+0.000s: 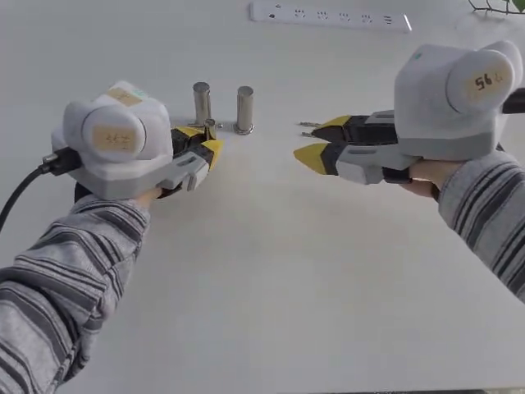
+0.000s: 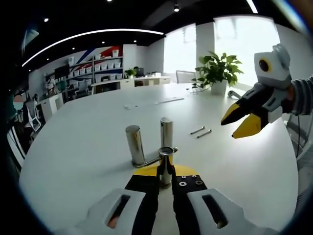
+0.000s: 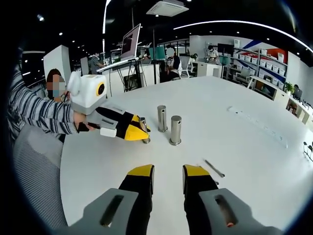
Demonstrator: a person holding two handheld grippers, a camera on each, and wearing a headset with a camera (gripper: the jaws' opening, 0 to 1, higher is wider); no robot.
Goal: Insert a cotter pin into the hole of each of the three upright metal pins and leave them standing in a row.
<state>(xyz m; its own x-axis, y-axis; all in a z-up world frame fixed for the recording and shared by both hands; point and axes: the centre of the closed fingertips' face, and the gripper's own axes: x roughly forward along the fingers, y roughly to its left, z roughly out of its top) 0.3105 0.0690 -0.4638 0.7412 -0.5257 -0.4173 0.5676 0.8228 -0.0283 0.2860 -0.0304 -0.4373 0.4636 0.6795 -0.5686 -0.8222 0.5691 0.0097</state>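
Left gripper (image 1: 205,138), in the head view, is clenched on 1 pin (image 1: 210,128) and holds it upright on the table (image 1: 262,271). It stands just in front of a 2nd pin (image 1: 202,103) and near a 3rd pin (image 1: 244,109), so the row is kept together. Right gripper (image 1: 308,141) hovers well apart on the other side with its jaws parted. Its tips point toward the loose cotter pins (image 1: 310,125) lying just beyond them, and we judge it is placed there to fetch 1

From the left gripper view, the jaws grip the pin (image 2: 166,164) low on its shaft. That leaves the top clear, and we think this is so the hole stays reachable. A thin rod (image 2: 149,160) crosses the pin near its top; we take it for a cotter pin already through the hole. The 2nd pin (image 2: 134,144) and 3rd pin (image 2: 167,132) stand behind, apart from each other, and we see nothing through either. 2 loose cotter pins (image 2: 200,131) lie between them and the right gripper (image 2: 239,120)

From the right gripper view, our own jaws gape with nothing between them, and 1 cotter pin (image 3: 214,168) lies just ahead on the table. Across from us the left gripper (image 3: 131,129) steadies its pin (image 3: 143,128) beside the other 2

By our reckoning 1 of 3 is done, and the next pick needs a fine pinch on a thin, flat-lying wire that could easily skid
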